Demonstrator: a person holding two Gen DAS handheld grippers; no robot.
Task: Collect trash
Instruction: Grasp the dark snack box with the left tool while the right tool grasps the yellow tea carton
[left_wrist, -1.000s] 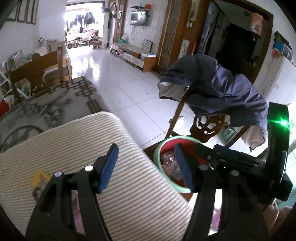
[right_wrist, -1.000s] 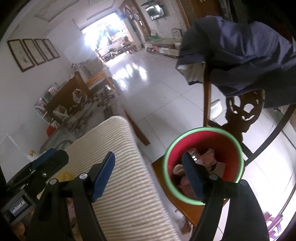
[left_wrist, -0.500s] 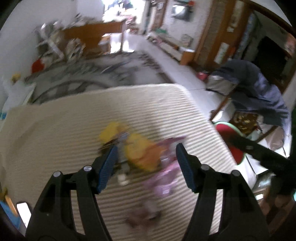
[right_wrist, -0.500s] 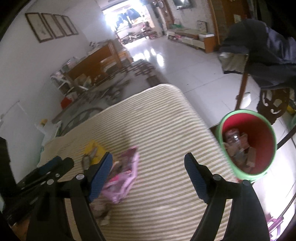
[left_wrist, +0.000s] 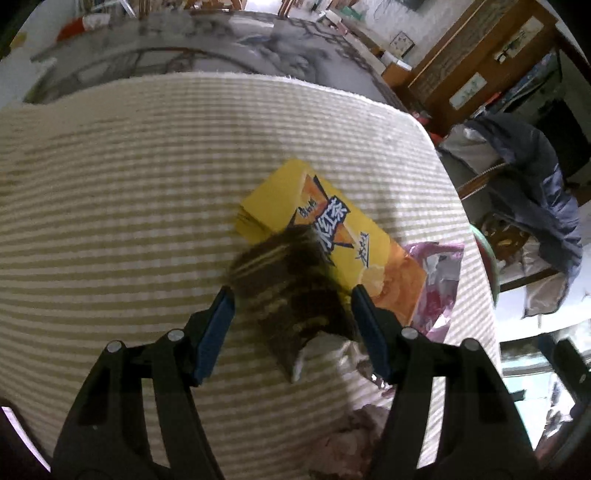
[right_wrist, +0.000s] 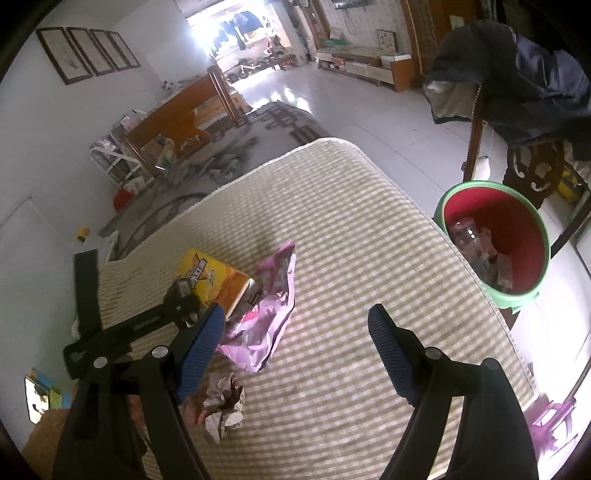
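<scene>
Left gripper (left_wrist: 291, 299): jaws spread wide, fingers pointing down at the striped mat (left_wrist: 110, 184), hovering close over it. Right gripper (right_wrist: 295, 350): jaws also wide apart, held higher above the same mat, to the right of the left gripper.

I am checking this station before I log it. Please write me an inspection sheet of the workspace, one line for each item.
Surface: striped mat, beige and white, with trash lying at its near left part.
Job's things: yellow box flat on the mat; dark wrapper overlapping it; pink wrapper beside the box; crumpled paper nearest; red bin with green rim off the mat's right edge, already holding trash.
Clutter: nothing seen beyond the trash.
Grippers: left gripper open, fingers on either side of the dark wrapper; right gripper open and holding nothing.
Cables: nothing seen.
Surroundings: dark jacket over a wooden chair, tiled floor, wooden furniture.
</scene>
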